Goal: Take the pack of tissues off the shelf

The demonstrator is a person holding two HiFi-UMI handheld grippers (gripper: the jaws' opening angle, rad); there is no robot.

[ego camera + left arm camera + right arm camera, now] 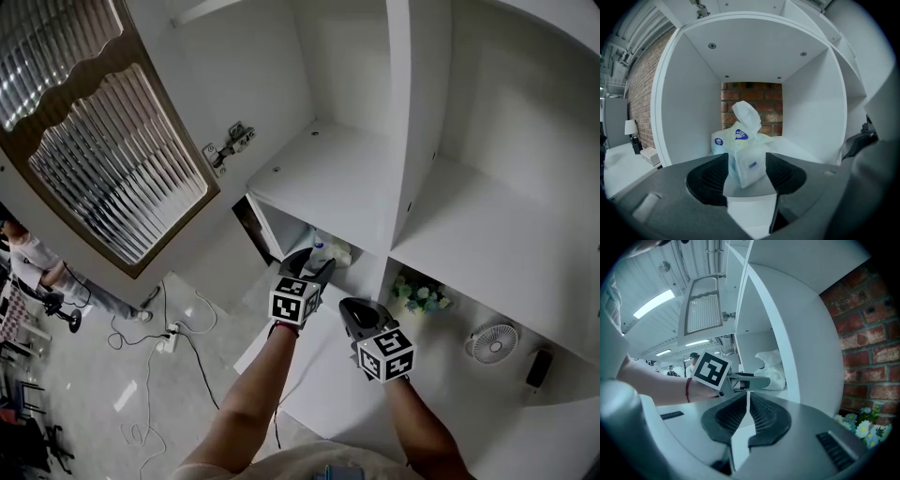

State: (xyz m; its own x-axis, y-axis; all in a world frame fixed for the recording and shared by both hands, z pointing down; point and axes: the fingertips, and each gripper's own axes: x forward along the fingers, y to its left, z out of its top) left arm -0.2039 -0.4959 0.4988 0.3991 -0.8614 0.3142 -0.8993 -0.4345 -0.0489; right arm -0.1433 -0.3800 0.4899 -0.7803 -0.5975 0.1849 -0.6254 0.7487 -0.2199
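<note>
Left tongs (746, 162) clamp one tissue pack (737, 138); right tongs (748, 398) closed, empty.

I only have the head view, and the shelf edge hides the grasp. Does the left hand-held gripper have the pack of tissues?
Observer: Yes. In the left gripper view, the left hand-held gripper has its jaws closed on the near corner of the pack of tissues.
Operator: Is the right one helping?
Observer: No. The right hand-held gripper has its jaws together with nothing between them.
Operator: Anything loose on the pack?
Observer: One tissue stands up out of its top.
</note>
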